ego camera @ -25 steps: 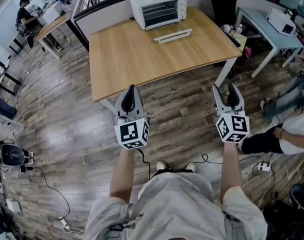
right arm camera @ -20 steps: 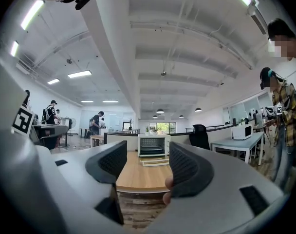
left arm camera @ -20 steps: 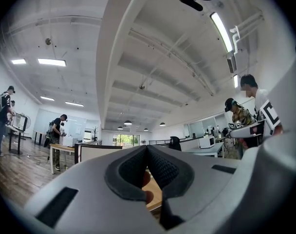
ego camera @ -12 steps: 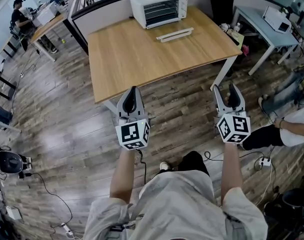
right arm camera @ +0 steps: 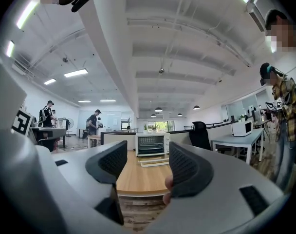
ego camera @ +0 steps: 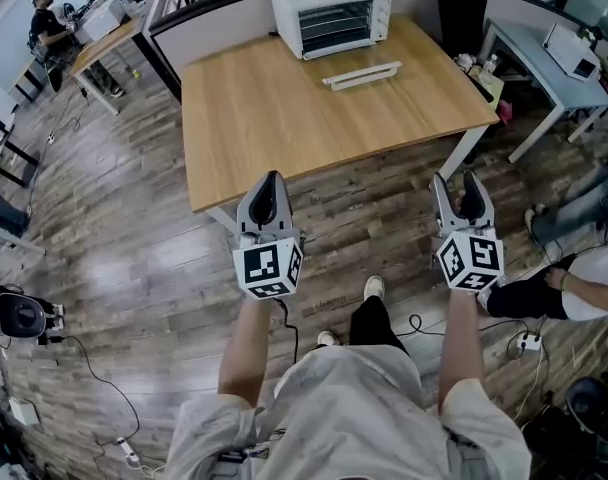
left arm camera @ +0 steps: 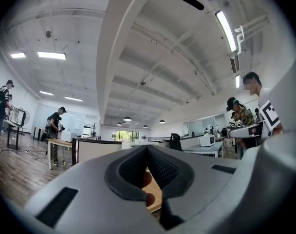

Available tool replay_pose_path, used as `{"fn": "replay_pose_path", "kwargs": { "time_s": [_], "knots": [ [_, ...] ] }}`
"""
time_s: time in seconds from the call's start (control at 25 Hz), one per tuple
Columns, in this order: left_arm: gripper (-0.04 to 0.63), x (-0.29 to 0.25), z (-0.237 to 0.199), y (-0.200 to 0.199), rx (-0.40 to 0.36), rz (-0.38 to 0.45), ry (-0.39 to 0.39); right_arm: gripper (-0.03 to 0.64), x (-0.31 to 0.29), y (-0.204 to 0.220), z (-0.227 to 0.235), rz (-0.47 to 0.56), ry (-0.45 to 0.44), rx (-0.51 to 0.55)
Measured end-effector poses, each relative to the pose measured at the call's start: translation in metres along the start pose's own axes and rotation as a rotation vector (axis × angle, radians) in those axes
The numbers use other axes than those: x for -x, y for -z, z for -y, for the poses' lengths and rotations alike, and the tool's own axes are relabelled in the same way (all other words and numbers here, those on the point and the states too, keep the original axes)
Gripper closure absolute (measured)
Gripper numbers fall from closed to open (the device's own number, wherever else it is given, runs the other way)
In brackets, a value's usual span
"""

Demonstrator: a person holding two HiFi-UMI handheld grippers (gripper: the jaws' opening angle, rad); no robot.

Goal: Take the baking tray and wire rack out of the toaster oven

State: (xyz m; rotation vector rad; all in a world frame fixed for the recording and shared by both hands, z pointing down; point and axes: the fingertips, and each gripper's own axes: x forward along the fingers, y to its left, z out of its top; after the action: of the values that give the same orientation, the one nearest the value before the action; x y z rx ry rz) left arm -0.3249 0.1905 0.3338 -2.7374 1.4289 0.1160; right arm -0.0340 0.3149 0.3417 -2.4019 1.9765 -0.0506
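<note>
Presumably light, stiff, slick metal best pinched by the front rims, the baking tray and wire rack sit inside the white toaster oven (ego camera: 330, 15) on the far side of the wooden table (ego camera: 274, 118), with the left gripper (ego camera: 272, 180) jaws together and the right gripper (ego camera: 456, 182) jaws apart and empty.

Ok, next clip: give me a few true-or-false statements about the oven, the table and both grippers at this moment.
1. The toaster oven stands at the far side of the table. True.
2. The right gripper is shut on something. False: its jaws stand apart with nothing between them.
3. The left gripper has its jaws together. True.
4. The oven is the only thing on the table. False: a long white item lies on the tabletop in front of it.
</note>
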Motion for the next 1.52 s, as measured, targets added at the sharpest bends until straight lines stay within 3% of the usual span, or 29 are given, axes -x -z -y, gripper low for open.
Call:
{"fn": "replay_pose_path", "kwargs": {
  "time_s": [0.6, 1.04, 1.52],
  "knots": [
    [0.581, -0.132, 0.050, 0.012, -0.009, -0.036, -0.002, 0.337, -0.095, 0.009, 0.108, -0.008, 0.018, -0.068],
    [0.581, -0.210, 0.124, 0.014, -0.034, -0.053, 0.043, 0.341, -0.125, 0.008, 0.197, -0.011, 0.049, -0.092],
    [0.581, -0.254, 0.148, 0.024, -0.056, -0.061, 0.038, 0.342, -0.158, 0.020, 0.236, -0.024, 0.045, -0.128]
  ]
}}
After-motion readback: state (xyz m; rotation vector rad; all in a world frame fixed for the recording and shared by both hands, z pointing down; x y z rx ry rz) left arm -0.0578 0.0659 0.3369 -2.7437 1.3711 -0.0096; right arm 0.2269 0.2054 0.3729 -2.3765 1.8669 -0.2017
